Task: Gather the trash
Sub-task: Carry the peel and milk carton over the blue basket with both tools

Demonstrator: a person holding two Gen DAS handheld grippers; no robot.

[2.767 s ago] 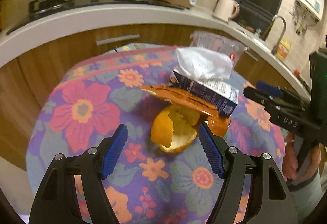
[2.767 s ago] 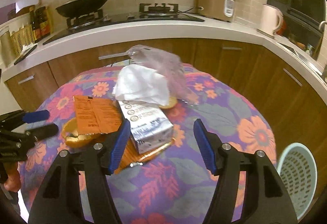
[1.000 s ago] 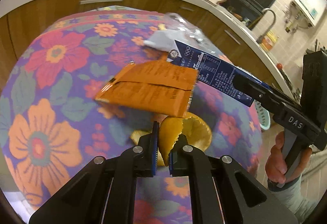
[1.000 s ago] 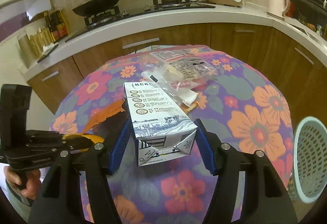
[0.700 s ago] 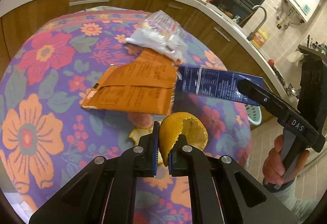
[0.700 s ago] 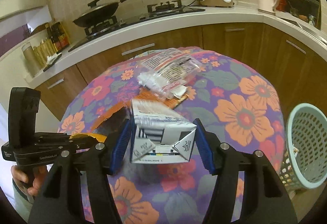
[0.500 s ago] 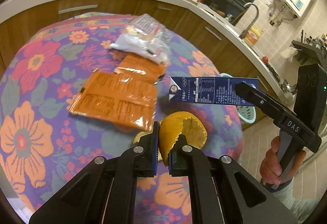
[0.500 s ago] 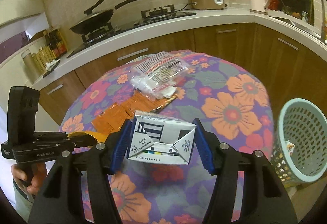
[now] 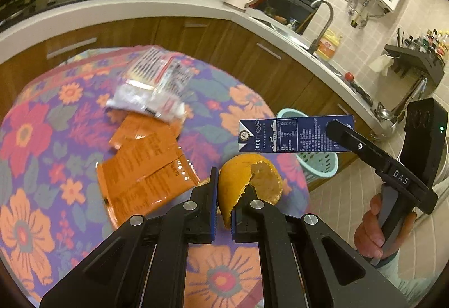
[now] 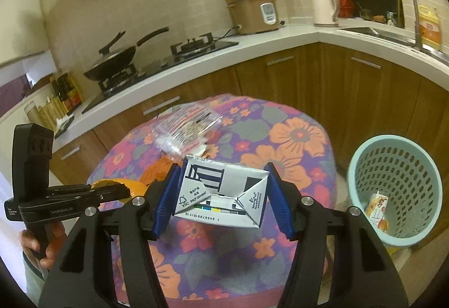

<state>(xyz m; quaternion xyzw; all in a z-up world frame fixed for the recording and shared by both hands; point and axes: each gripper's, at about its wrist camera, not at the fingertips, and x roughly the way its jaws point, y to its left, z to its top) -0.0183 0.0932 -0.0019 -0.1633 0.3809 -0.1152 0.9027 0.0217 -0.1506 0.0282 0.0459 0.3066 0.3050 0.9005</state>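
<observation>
Moved: both grippers have risen off the table since 1 second ago, carrying the peel and the carton clear of the wrappers that stay behind.
Left gripper point(image 9: 223, 208): clenched on the orange peel point(image 9: 247, 181), jaws nearly touching, the peel's rim pinched between the blue pads and the cup of it standing up above them.
Right gripper point(image 10: 221, 197): grasping the carton point(image 10: 221, 193) across its width, 1 blue pad on each side; in the left wrist view the carton point(image 9: 291, 135) juts out level from the black fingers, blue side showing.
Peel and carton: both held in the air above the near right part of the table, apart from each other, the carton farther right.
Table point(image 9: 33, 139): round, under a flowered cloth.
Orange wrappers point(image 9: 146, 167): 2 flat packets lying overlapped on the cloth, left of the peel.
Clear bag point(image 9: 154, 89): crumpled, with white paper in it, on the far side of the wrappers and touching them.
Basket point(image 10: 393, 226): pale green, on the floor just right of the table, with a small carton point(image 10: 377, 208) lying inside.
Hands: 1 hand point(image 9: 370, 226) grips the right gripper's handle, another hand point(image 10: 42, 244) grips the left one's.
</observation>
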